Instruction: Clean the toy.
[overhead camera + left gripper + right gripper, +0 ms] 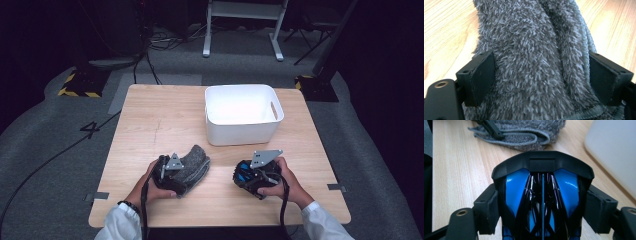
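Between the left gripper's point(176, 175) jaws sits a fuzzy grey cloth point(194, 162), pressed from both sides and lying on the tabletop point(150, 125). Beside it, the right gripper point(248, 178) clamps a blue-and-black toy car point(542, 202), tilted inward; both hands rest low near the front edge, before a white bin point(242, 112).

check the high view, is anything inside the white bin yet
No, the white bin shows only its bare white floor and walls.

High view overhead, facing forward-down; gripper views close, along fingers; all share grey fuzzy cloth point(192, 162).
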Action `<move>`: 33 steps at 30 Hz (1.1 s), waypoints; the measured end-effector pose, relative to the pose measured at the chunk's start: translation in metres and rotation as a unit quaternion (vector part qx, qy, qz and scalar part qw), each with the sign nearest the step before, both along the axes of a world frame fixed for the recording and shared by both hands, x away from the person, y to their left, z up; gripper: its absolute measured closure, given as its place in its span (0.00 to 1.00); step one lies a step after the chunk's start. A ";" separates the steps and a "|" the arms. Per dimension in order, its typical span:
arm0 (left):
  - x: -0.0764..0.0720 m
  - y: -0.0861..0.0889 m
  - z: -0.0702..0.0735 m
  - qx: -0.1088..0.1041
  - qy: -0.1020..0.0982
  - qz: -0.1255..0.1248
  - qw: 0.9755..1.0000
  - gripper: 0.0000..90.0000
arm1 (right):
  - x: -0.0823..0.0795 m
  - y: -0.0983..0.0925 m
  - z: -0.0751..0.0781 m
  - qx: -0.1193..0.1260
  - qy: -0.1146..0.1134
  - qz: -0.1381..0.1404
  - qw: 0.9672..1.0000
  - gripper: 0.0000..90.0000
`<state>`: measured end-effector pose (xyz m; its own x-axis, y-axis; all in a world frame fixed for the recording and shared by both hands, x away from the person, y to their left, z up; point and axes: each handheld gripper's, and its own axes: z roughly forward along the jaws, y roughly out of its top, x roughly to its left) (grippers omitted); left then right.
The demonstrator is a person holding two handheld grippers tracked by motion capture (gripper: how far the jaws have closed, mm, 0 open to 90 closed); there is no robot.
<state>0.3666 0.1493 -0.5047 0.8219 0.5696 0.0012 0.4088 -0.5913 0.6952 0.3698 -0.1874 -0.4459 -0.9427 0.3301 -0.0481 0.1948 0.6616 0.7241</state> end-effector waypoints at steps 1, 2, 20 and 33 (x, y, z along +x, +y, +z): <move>0.000 -0.001 0.001 0.003 0.001 0.003 1.000 0.16 | -0.001 -0.004 0.004 0.008 -0.003 -0.002 1.000 0.28; 0.000 -0.002 0.002 0.007 0.003 0.004 1.000 0.16 | -0.001 -0.004 0.004 0.008 -0.003 -0.002 1.000 0.28; 0.010 -0.039 0.031 0.005 -0.011 0.014 1.000 0.18 | -0.014 -0.032 0.025 0.070 -0.027 -0.002 0.997 0.28; 0.029 -0.028 0.026 0.016 0.028 0.051 0.998 0.28 | -0.016 -0.039 0.025 0.086 -0.031 0.006 0.996 0.28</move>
